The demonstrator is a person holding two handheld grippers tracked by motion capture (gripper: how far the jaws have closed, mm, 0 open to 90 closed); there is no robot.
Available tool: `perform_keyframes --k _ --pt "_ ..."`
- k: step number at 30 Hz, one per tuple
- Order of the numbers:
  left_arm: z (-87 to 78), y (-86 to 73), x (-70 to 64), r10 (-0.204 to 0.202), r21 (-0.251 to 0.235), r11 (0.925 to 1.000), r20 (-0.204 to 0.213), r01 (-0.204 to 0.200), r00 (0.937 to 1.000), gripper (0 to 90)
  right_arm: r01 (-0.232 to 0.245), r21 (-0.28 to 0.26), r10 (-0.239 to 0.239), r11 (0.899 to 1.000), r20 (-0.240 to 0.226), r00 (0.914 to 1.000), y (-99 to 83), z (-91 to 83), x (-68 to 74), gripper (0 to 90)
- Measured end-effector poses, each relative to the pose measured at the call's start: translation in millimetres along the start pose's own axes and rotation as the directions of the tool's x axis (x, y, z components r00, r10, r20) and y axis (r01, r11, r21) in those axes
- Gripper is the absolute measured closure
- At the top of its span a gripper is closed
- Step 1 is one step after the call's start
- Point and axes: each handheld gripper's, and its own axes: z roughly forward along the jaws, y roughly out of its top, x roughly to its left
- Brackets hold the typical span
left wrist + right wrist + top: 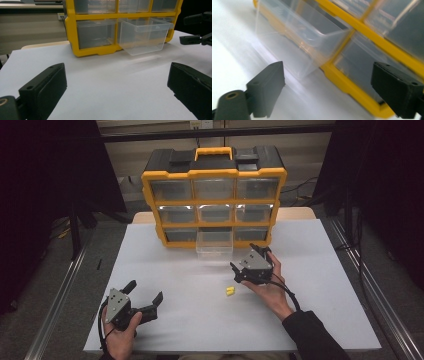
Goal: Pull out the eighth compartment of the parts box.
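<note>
The right gripper (pixel 246 258) is up near the front of the yellow organiser (pixel 214 195), jaws spread wide with nothing between them, held in the person's right hand (pixel 267 287) above the white bench (pixel 165 270). Just ahead of it, the clear drawer (pixel 214 244) in the middle of the bottom row is pulled out, sticking forward from the cabinet frame and resting over the bench; it looks empty from above. In the right gripper view that clear drawer (pixel 297 42) sits close in front of the jaws, slightly to their left, with the yellow frame (pixel 352 87) running diagonally behind it, and neither jaw touches it. Down on the bench, a small yellow piece (pixel 230 291) lies loose, just left of the right hand and well short of the drawer. Over at the near left corner, the left gripper (pixel 145 296) is held low in the left hand (pixel 120 335), jaws wide apart and holding nothing. The left gripper view looks across bare bench toward the organiser (pixel 95 50), with the pulled-out drawer (pixel 145 37) tilting forward from its slot and the other gripper (pixel 197 38) at the far right edge.
</note>
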Motion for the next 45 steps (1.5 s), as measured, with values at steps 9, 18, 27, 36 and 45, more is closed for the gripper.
perform_keyframes --k 9,18,27,36,45 --pt "-0.2 -0.1 0.5 -0.009 -0.002 1.0000 -0.009 0.009 0.9999 2.4 -0.309 0.033 0.311 0.950 -0.128 0.9418 -11.1 -8.5 -21.0 4.1" --pt "-0.3 0.1 0.8 -0.010 -0.002 1.0000 -0.009 0.010 0.9999 2.4 -0.417 0.000 0.412 0.909 -0.166 0.8961 -17.6 -26.3 -32.1 1.5" --pt "-0.1 0.4 -0.2 -0.018 -0.005 0.9998 -0.007 0.018 0.9998 2.4 -0.439 -0.070 0.426 0.896 -0.140 0.8937 -29.2 -50.1 -37.9 0.8" --pt "-1.9 0.1 -0.8 -0.007 -0.005 1.0000 0.001 0.007 1.0000 2.4 -0.446 -0.102 0.437 0.889 -0.101 0.8938 -40.3 -71.0 -43.2 0.8" --pt "-3.7 -0.7 -2.1 -0.005 -0.005 1.0000 -0.001 0.005 1.0000 2.7 -0.460 -0.125 0.458 0.879 -0.048 0.8879 -55.8 -97.4 -50.7 0.8"
